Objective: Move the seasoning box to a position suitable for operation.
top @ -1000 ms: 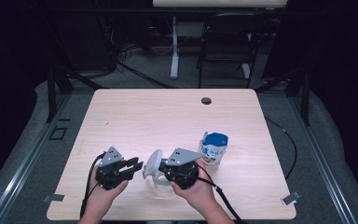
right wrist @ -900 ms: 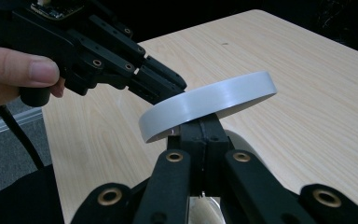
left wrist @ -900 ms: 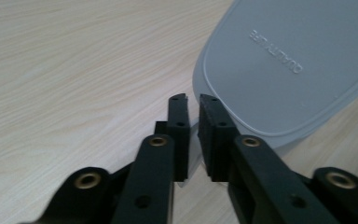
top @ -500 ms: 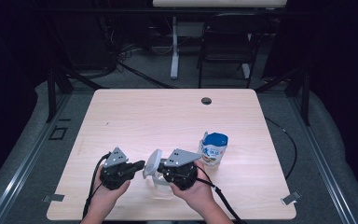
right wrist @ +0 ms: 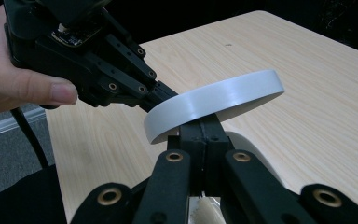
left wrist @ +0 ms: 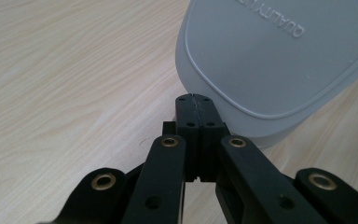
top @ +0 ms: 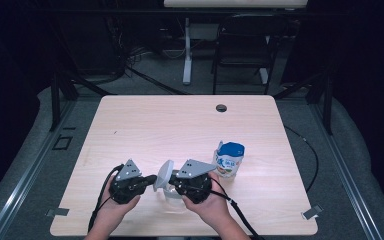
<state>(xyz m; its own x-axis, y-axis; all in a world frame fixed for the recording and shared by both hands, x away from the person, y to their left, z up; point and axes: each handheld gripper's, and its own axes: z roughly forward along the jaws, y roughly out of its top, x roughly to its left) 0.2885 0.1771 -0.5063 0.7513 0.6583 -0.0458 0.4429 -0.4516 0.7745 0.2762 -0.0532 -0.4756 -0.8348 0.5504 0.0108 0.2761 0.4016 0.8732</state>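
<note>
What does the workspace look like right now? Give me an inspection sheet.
Surface: pale wooden table, with a round cable hole near the far edge.
Job's things: grey lid, tilted up off the table between the two claws; clear container below it.
Clutter: blue-capped pouch standing right of the hands.
Grippers: left claw shut, tips at the lid's rim; right claw shut, under the lid. Whether either pinches anything cannot be told.
Cables: left cable and right cable trail off the near edge; floor cable at the right.
Surroundings: dark room, chair behind the table.
</note>
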